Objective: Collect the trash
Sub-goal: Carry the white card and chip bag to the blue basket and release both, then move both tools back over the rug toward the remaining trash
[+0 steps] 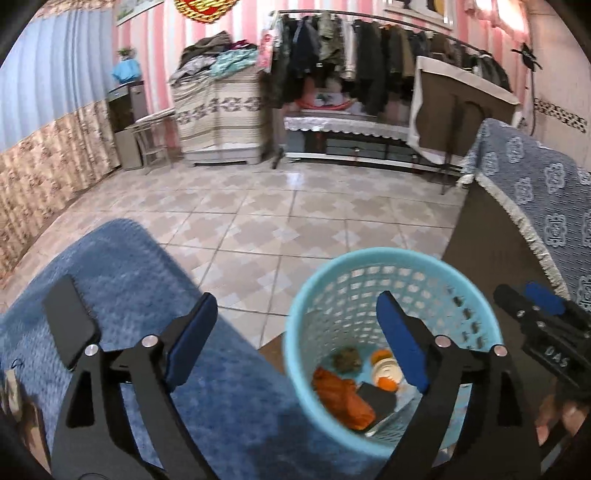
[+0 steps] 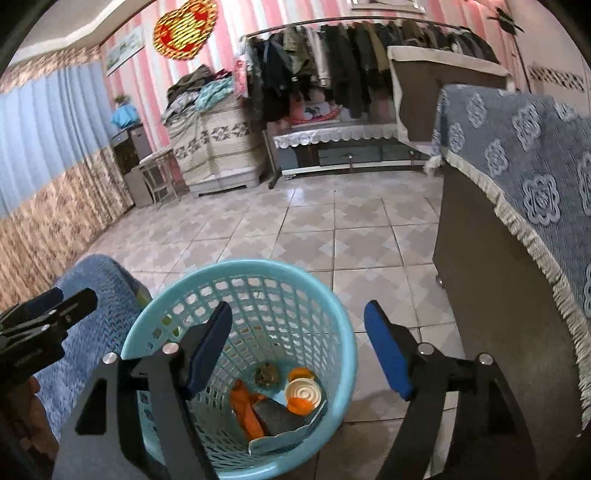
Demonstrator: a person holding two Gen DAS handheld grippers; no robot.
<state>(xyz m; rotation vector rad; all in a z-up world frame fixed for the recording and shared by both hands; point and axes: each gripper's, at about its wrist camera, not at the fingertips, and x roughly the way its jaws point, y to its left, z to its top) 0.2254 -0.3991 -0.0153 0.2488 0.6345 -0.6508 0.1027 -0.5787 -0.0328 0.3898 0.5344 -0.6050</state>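
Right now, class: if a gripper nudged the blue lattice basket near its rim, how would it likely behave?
The basket probably slides or tips easily: it looks like thin, perforated plastic, tall for its base. Its few small scraps likely add little weight.

White letters "DAS" readable on black body of right tool [image 1: 543,306], seen from left wrist view. Red-and-gold heart-shaped wall ornament [image 2: 184,31] bears emblem, too blurred to read. Framed wall picture [image 2: 123,50]: print illegible. Nothing else legible.
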